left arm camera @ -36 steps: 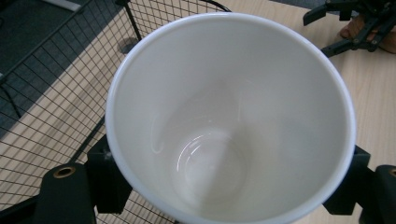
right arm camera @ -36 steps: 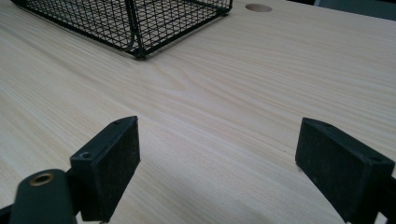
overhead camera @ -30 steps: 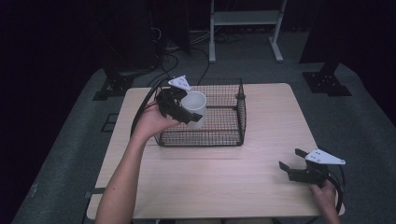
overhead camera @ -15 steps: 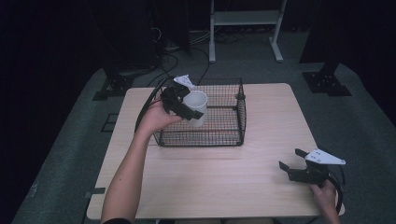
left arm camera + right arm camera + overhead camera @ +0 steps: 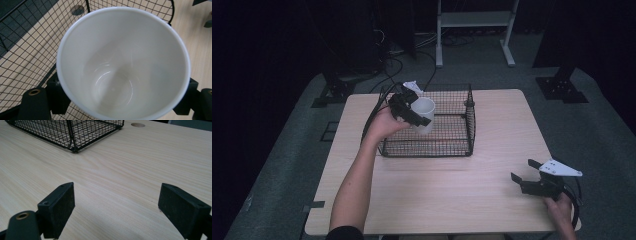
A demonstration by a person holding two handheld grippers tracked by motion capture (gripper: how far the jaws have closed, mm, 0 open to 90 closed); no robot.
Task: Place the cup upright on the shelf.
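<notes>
A white cup [image 5: 424,114] hangs over the left part of a black wire basket [image 5: 452,145], with my left gripper [image 5: 412,113] shut on it. In the left gripper view the cup [image 5: 122,62] is empty, mouth toward the camera, with the black pads [image 5: 58,93] pressed on both sides and the basket's mesh [image 5: 27,47] below. My right gripper [image 5: 530,174] rests low near the table's front right corner, open, nothing between its pads [image 5: 60,207]. The basket's corner [image 5: 72,135] lies ahead of it.
The light wooden table [image 5: 492,200] stands on a grey floor. A white metal stand [image 5: 472,20] and dark equipment legs [image 5: 562,85] lie behind the table. Cables trail off the table's back left [image 5: 377,105]. A round hole [image 5: 137,124] sits in the tabletop.
My left gripper has carried the cup slightly up and farther over the basket's left part. The right gripper has stayed put.
</notes>
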